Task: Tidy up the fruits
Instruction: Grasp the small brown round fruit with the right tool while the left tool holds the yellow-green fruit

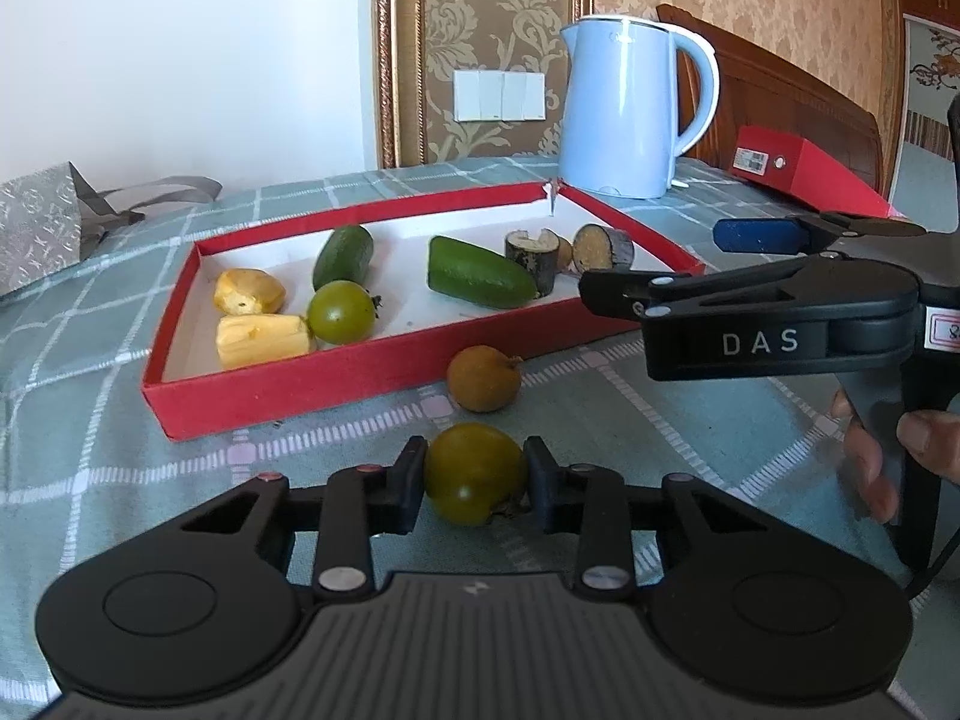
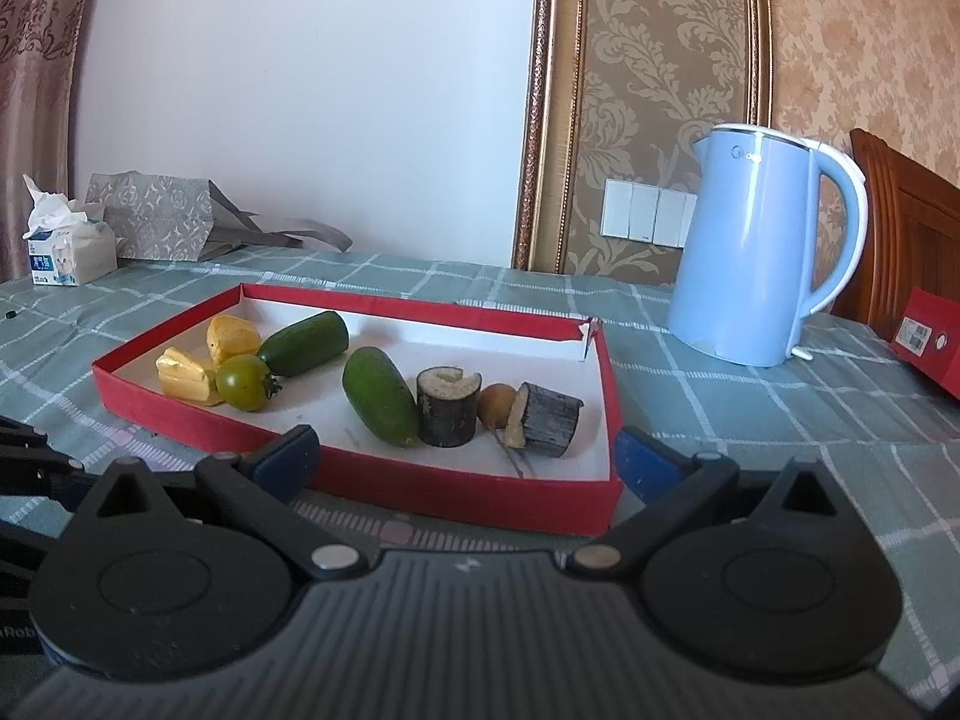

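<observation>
The left gripper [image 1: 475, 483] is clamping a green tomato [image 1: 474, 473] between its two fingers, low over the tablecloth [image 1: 690, 432] and just short of the tray's near wall. A brown longan [image 1: 483, 378] is lying on the cloth between that tomato and the red tray [image 1: 288, 387], nearly touching the wall. Inside the tray, a second tomato [image 1: 341, 312] is sitting beside two yellow pieces [image 1: 258, 318], with two cucumbers [image 1: 480, 272] and two dark cut stubs [image 1: 603, 247] lying farther right; bare white floor is showing between the cucumbers.

The right gripper [image 2: 465, 459] is hovering with its fingers spread wide and nothing between them, straddling the tray's near right corner [image 2: 600, 498]; in the left view it is reaching in from the right, above the tray's right edge. Open cloth is stretching to the right of the tray, while the blue kettle [image 1: 630, 108] is standing just beyond the far corner.
</observation>
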Tool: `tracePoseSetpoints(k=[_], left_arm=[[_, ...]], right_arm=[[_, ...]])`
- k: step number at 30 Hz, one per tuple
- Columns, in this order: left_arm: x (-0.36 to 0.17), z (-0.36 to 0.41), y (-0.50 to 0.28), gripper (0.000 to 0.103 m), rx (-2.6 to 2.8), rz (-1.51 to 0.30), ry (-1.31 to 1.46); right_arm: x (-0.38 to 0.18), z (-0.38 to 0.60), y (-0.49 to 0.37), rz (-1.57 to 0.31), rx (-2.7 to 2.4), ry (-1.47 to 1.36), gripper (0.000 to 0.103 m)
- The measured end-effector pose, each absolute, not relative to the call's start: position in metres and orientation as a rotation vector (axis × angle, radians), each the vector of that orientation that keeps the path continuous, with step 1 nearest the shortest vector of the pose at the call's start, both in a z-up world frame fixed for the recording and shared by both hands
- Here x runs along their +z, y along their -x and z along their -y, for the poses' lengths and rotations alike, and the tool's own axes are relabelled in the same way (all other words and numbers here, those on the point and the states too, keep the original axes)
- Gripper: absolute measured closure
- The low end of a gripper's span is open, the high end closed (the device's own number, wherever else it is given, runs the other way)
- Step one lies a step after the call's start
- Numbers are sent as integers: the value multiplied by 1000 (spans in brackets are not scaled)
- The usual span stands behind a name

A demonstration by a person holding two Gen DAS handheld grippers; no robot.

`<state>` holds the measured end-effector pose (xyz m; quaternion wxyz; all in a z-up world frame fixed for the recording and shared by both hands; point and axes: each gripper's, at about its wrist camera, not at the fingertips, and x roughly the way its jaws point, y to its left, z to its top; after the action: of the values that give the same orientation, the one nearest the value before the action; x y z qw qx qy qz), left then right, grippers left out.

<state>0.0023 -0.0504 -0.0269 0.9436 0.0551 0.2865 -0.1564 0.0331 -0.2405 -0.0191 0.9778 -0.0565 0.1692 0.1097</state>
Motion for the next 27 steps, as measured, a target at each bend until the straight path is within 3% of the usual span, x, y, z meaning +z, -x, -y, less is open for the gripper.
tracePoseSetpoints(k=[16, 20, 25, 27], left_arm=[[-19, -14, -7, 70, -109, -574, 43], [-21, -21, -12, 70, -87, -598, 73], [-21, -18, -10, 70, -107, -591, 55], [-22, -17, -10, 70, -112, -593, 56]], right_arm=[[-22, 213, -31, -411, 324, 159, 0], [-24, 203, -37, -464, 371, 151, 9], [-25, 194, -39, -474, 358, 179, 7], [-23, 192, -37, -486, 362, 164, 19]])
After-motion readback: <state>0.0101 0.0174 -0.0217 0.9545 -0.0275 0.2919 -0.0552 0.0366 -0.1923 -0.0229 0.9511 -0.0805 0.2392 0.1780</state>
